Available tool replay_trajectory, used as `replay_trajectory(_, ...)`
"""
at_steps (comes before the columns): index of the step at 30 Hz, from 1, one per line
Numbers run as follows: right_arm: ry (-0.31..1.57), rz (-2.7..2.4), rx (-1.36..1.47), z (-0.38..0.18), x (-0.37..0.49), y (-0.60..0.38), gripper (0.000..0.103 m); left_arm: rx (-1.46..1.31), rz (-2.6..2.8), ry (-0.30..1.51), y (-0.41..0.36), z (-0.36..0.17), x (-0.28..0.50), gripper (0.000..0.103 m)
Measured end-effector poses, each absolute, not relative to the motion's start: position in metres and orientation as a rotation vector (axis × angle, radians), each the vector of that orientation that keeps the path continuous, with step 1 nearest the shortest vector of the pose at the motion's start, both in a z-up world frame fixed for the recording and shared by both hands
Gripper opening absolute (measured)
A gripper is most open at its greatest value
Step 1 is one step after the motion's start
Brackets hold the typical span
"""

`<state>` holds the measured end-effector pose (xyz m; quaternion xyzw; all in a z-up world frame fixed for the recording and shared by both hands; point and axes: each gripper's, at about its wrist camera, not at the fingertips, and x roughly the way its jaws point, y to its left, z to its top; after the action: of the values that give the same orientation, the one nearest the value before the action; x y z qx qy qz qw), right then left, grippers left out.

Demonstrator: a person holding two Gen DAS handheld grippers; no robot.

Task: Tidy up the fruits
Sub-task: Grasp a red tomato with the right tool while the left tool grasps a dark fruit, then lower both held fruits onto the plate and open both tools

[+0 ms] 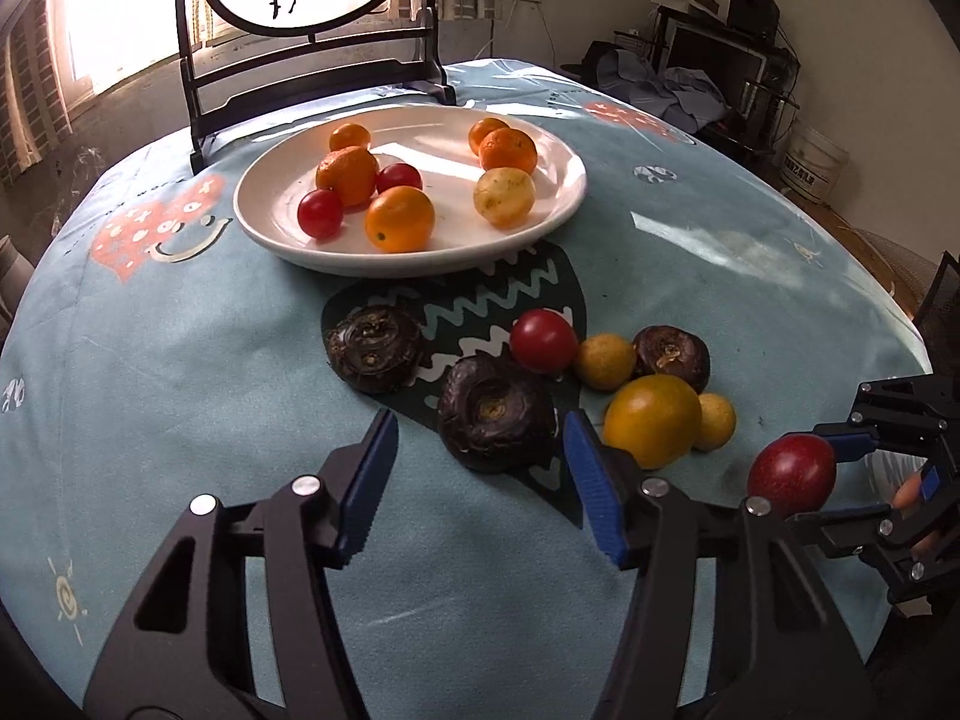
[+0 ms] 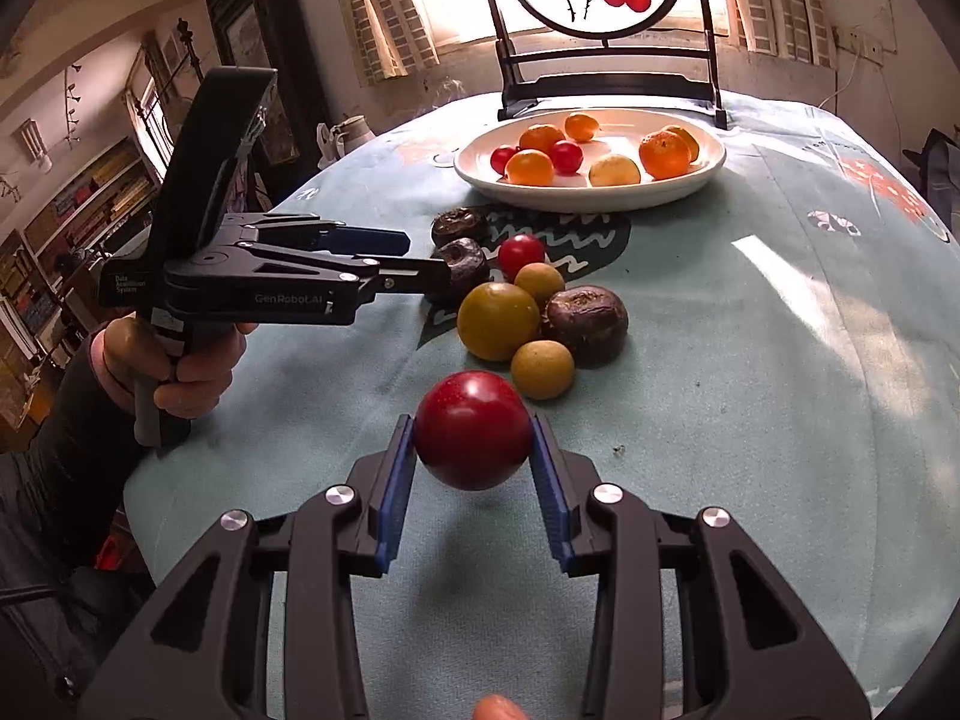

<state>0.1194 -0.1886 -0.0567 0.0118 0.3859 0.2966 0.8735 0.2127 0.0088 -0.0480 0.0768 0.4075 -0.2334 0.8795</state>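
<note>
Seen through the left wrist camera, a round table is covered by a teal cloth (image 1: 180,360) printed with hearts and zigzags, and a dark-framed painted screen (image 1: 306,12) is stood at its far edge before a bright window. A cluttered desk and a white bucket (image 1: 813,162) are found at the right wall. On the white plate (image 1: 270,204) eight fruits are counted: five orange, two small red, one pale yellow. On the cloth three dark water chestnuts (image 1: 495,414), one red tomato (image 1: 543,341) and three yellow fruits are counted. The left gripper (image 1: 480,480) is held wide open and empty, just short of the nearest chestnut. At the right edge, a red plum (image 1: 792,474) is clamped in the right gripper (image 1: 840,474).

Through the right wrist camera, bookshelves (image 2: 78,210) are seen at the left wall. The red plum (image 2: 472,429) is pinched between the blue pads (image 2: 399,492) of the right gripper (image 2: 474,498), lifted clear of the cloth, near the loose pile and well apart from the plate (image 2: 708,171). The left gripper (image 2: 420,258) is gripped by a hand (image 2: 192,372), its fingers apart beside the chestnuts.
</note>
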Motion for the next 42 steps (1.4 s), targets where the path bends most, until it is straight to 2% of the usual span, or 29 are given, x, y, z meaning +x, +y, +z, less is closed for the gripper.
replay_trajectory(2, 0.803, 0.619, 0.025, -0.056, 0.119, -0.188, 0.039, 0.18, -0.478, 0.85, 0.004, -0.051, 0.214, 0.052)
replay_trajectory(5, 0.8, 0.624, 0.027, -0.056, 0.118, -0.188, 0.039, 0.176, -0.491, 0.871, 0.0, -0.055, 0.219, 0.048)
replay_trajectory(14, 0.795, 0.632, 0.036, -0.055, 0.117, -0.189, 0.039, 0.204, -0.46, 0.901, -0.01, -0.064, 0.228, 0.048)
replay_trajectory(30, 0.796, 0.663, 0.054, -0.052, 0.122, -0.192, 0.039, 0.193, -0.446, 0.852, -0.008, -0.054, 0.218, 0.046)
replay_trajectory(34, 0.789, 0.698, 0.118, -0.041, 0.138, -0.196, 0.039, 0.169, -0.441, 0.827, -0.005, -0.044, 0.217, 0.046)
replay_trajectory(42, 0.661, 0.628, 0.122, -0.003, 0.196, -0.192, 0.039, 0.072, -0.419, 0.793, 0.013, -0.02, 0.238, 0.046)
